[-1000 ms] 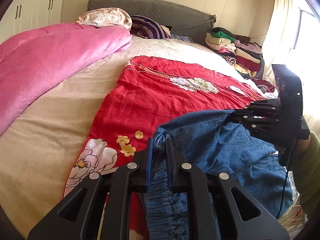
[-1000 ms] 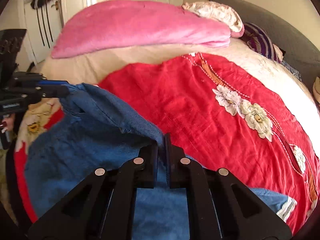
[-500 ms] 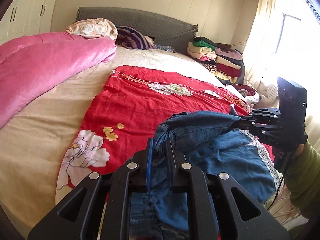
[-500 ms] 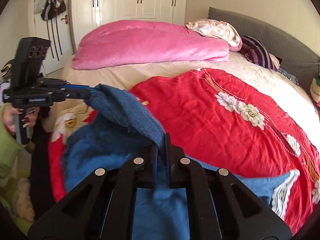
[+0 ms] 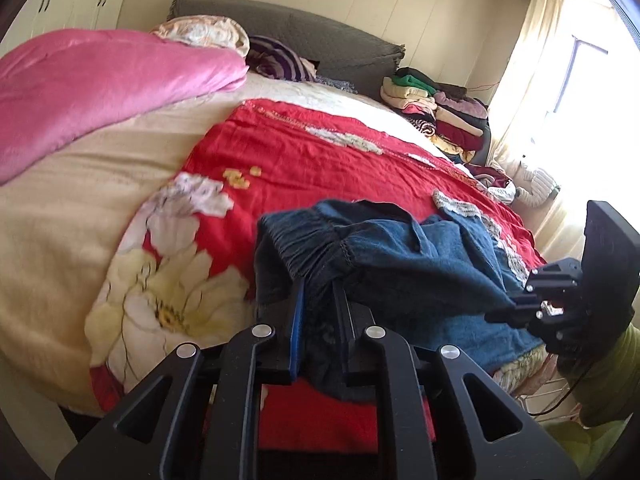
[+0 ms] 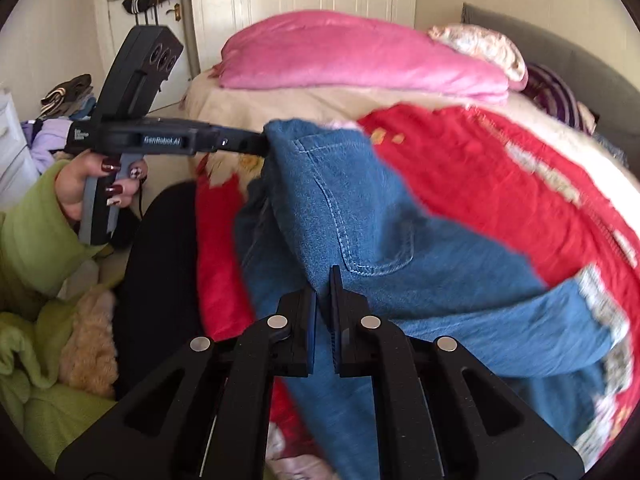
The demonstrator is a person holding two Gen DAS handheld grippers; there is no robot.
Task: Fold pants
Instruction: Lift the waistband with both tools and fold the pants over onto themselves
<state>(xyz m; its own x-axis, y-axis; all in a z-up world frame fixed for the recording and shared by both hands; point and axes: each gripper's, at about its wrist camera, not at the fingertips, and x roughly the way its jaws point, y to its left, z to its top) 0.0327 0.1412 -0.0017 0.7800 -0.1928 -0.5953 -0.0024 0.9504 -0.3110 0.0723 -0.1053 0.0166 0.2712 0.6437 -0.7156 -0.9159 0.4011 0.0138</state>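
Two black two-finger grippers hold one pair of blue denim pants [image 5: 404, 256] lifted over the near end of the bed. Farthest left, a thick pink folded quilt [image 5: 100, 88] lies along the cream bedsheet [image 5: 60, 208], with a grey padded headboard [image 5: 288, 36] behind it. Moving right, a red bedspread with large white flowers [image 5: 280, 160] covers the middle of the bed. Over its near edge, the left gripper [image 5: 318, 296] is pinched on the gathered elastic waistband, with cloth bunched between its fingers and hanging below them. From there the denim stretches right to the right gripper [image 5: 506, 312] — its fingers pressed together on the fabric's far corner, as the right wrist view confirms [image 6: 323, 280], with a stitched back pocket [image 6: 360, 220] just above them. In that view the left gripper [image 6: 260, 144] grips the top corner, and the pant legs trail right across the red spread. Farthest right in the left wrist view, a stack of folded clothes [image 5: 436, 116] sits beside the bright, curtained window [image 5: 536, 92].
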